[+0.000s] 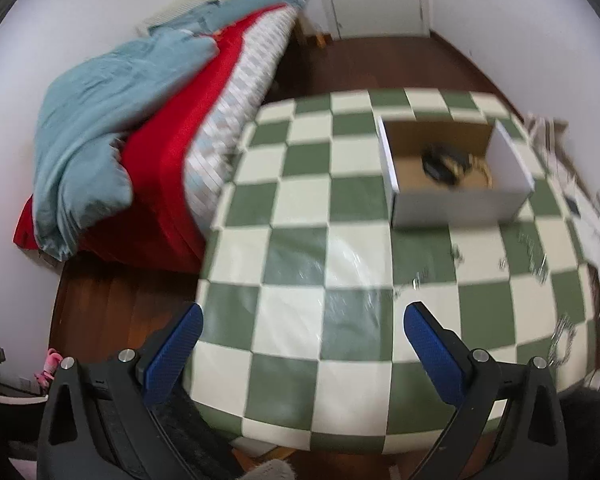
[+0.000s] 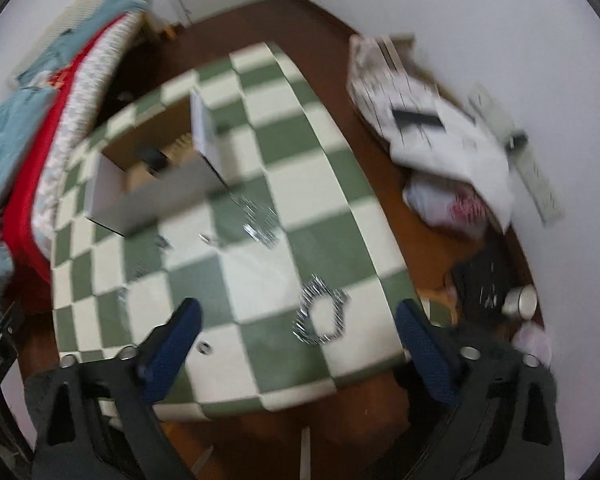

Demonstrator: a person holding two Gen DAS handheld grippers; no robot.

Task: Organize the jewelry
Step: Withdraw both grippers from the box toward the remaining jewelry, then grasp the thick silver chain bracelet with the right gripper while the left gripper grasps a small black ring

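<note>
Left hand-held gripper (image 1: pixel 303 320) spread, empty, above checkered table (image 1: pixel 292 372); right hand-held gripper (image 2: pixel 298 314) spread over chain bracelet (image 2: pixel 320 316).

dark item in box (image 1: pixel 444 163) blurred, chain (image 1: pixel 562 338) smeared

A box (image 1: pixel 458 184) stands on the table (image 1: pixel 300 360), chains (image 2: pixel 320 316) lying nearer.

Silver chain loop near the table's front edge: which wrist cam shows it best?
Right wrist. The chain loop lies whole, though blurred, just ahead of the open right gripper on the checkered table. The left wrist view catches it only at its far right edge, small and blurred.
</note>
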